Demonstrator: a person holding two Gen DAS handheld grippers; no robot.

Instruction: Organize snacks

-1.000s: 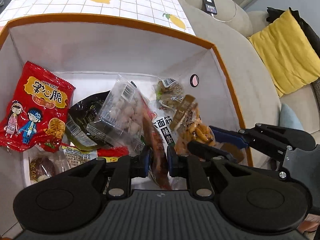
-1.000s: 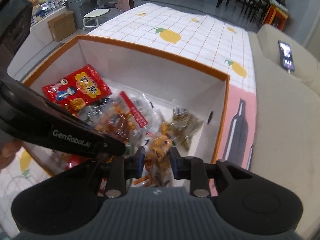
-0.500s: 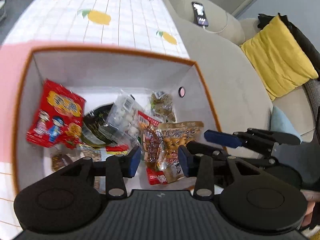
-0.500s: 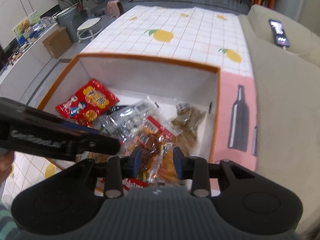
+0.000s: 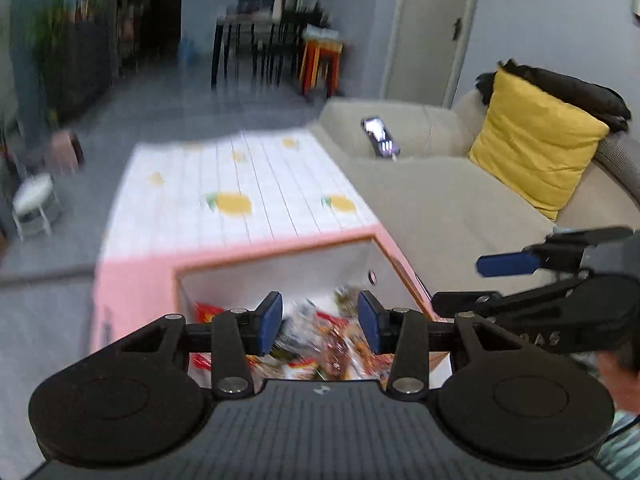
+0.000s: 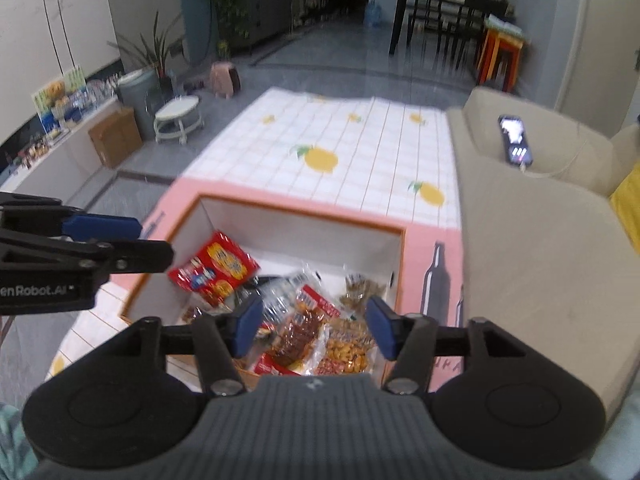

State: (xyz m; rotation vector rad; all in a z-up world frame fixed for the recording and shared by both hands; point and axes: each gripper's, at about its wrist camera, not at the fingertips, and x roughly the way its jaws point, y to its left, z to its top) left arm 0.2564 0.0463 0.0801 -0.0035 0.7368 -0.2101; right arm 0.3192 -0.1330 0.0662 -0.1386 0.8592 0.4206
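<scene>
Left wrist view: the left claw [image 5: 319, 322] is being held wide apart above the box [image 5: 280, 249], with nothing between its pads. The snacks [image 5: 328, 340] are lying inside the box, but motion blur is smearing them into colour patches, and the claw body is covering the box's near half. The right claw [image 5: 480, 284] is seen side-on at the right edge, likewise spread and gripping nothing.

Right wrist view: the right claw [image 6: 312, 328] is being held wide and empty over the box [image 6: 304, 212], which is sitting on the counter [image 6: 360, 144] toward its near end. A red packet [image 6: 216, 268] is lying against the left wall; clear packets of brown strips [image 6: 300, 330] and orange nuts [image 6: 346, 350] are piled by the near wall. Packing is judged largely done; no loose snack is seen on the counter, though its near edge is being cut off.
</scene>
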